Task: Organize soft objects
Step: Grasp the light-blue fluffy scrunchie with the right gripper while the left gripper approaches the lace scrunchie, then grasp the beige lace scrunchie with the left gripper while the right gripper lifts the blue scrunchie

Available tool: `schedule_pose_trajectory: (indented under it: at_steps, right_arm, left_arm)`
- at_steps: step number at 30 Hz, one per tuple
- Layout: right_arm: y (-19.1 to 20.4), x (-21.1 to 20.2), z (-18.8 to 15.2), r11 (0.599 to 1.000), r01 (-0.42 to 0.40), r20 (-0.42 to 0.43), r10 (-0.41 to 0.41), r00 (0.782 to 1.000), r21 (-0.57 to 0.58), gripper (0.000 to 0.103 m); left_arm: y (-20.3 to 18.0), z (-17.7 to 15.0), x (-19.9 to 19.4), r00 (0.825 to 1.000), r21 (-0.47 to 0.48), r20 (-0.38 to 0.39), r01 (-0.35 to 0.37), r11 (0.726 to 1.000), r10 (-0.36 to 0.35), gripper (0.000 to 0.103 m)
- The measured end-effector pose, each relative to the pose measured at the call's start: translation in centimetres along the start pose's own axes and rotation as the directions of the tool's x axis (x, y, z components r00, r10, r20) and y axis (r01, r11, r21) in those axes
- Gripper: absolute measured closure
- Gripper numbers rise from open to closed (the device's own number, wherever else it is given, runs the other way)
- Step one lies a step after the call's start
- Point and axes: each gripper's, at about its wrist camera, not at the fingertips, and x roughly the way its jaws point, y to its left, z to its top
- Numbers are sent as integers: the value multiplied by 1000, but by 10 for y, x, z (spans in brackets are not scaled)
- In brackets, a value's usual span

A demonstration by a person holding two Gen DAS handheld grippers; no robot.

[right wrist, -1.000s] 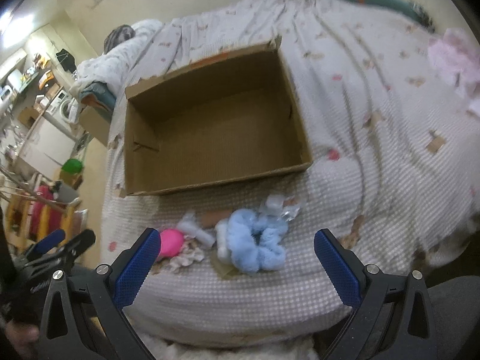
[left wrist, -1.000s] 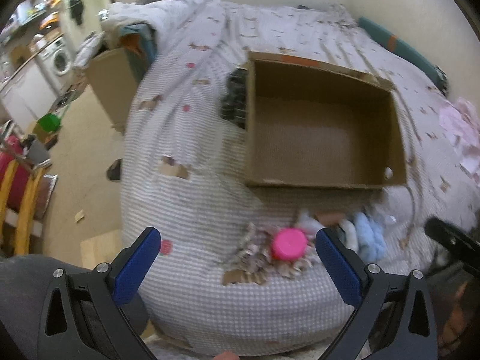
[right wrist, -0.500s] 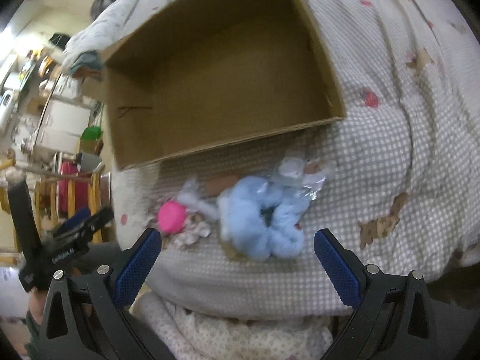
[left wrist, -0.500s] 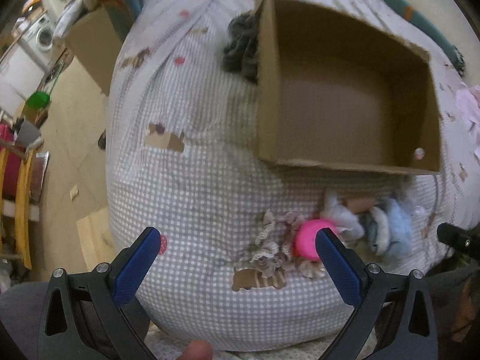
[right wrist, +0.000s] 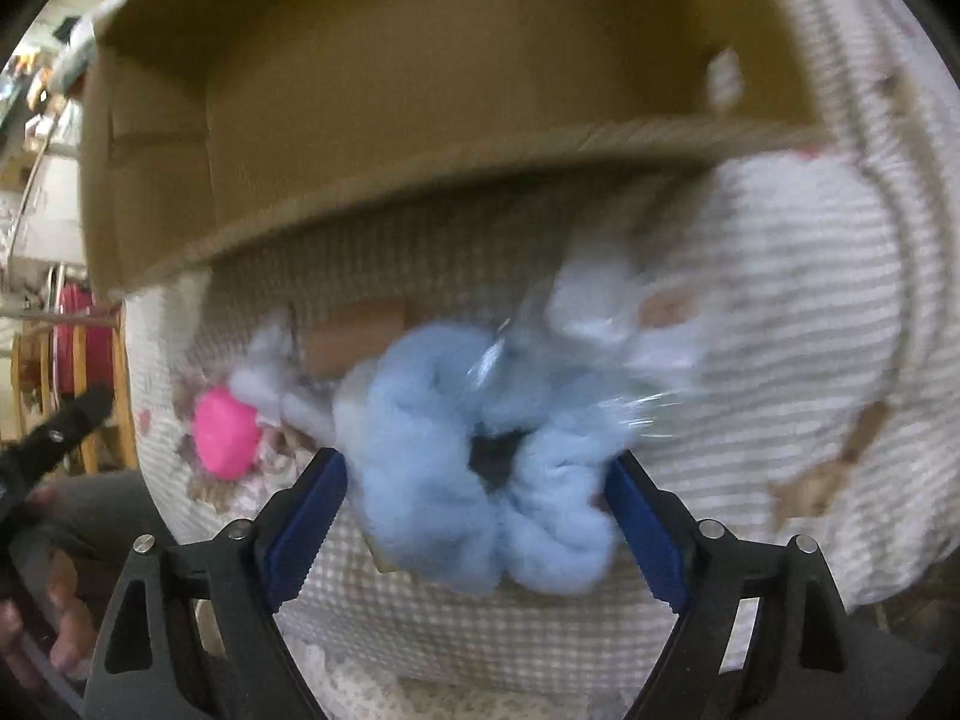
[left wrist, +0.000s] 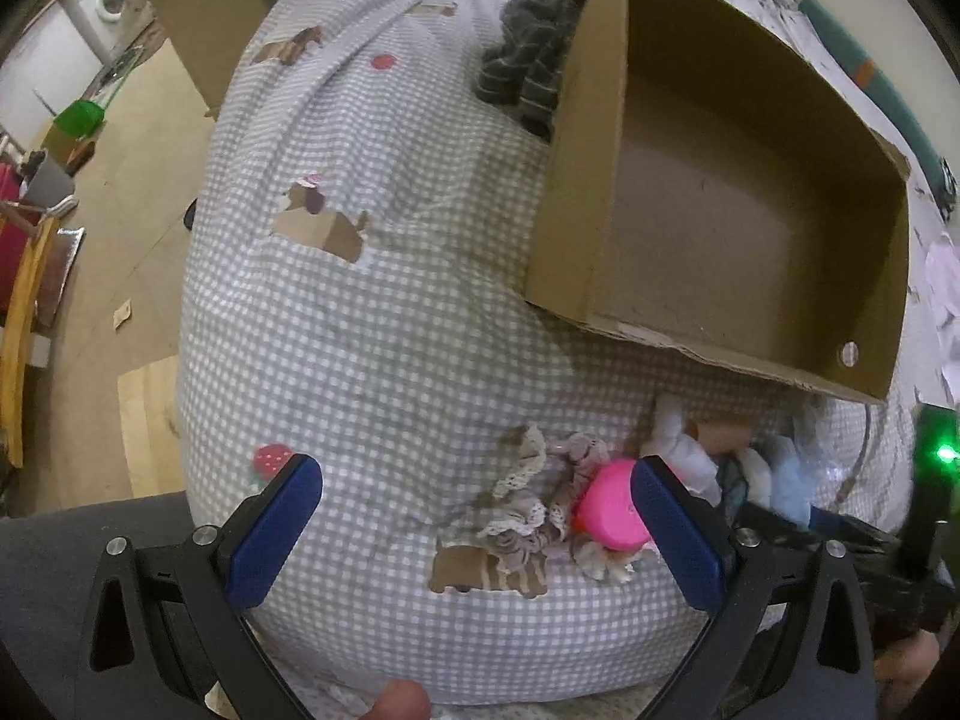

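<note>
- Motion blur is smearing the scrunchie [right wrist: 480, 468] and box [right wrist: 420, 180] in the right wrist view.
- The left finger [left wrist: 672, 534] is covering part of the pink object [left wrist: 606, 504].
- The grey cloth [left wrist: 528, 60] is partly hiding behind the box at 12 o'clock.

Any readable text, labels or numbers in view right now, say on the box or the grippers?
None readable.
Cardboard box: plain walls, no print visible.
Left gripper and right gripper: no markings legible.
Bedspread: printed pictures only, no words.

Both tools point steeply down: left tool [left wrist: 474, 516] spread wide, right tool [right wrist: 480, 516] (jaws just narrowing) still parted.
</note>
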Motion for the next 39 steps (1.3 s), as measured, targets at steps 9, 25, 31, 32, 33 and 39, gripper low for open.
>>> schedule_pose_trajectory:
  at_steps: [9,25,31,32,33,39]
  right_arm:
    - [19,3,14,997,48,47,-45,998,-59,61]
    - [6,-100,1,934,-332,285,356,890,-132,66]
    - [19,-85,10,958,-253,303,284,910,-137,66]
    - [28,-81,2,959,-247,306,279,910,-138,66]
    - [29,-81,2,959,-251,305,281,910,-134,66]
    - [22,-81,-5,958,-262,292,286,913,-119,66]
  left_arm:
    - [4,3,-6,996,-4,60,-61,998,62,0]
    - [14,2,14,1000,-29,-8,22,999,-23,8]
    - [8,0,37,990,-32,-102,92,995,-95,43]
    - [8,-1,41,987,-35,-119,105,994,-108,47]
    - [7,-1,45,985,-32,-134,106,994,-109,47]
    - [-1,-7,67,976,-15,-198,90,996,-91,92]
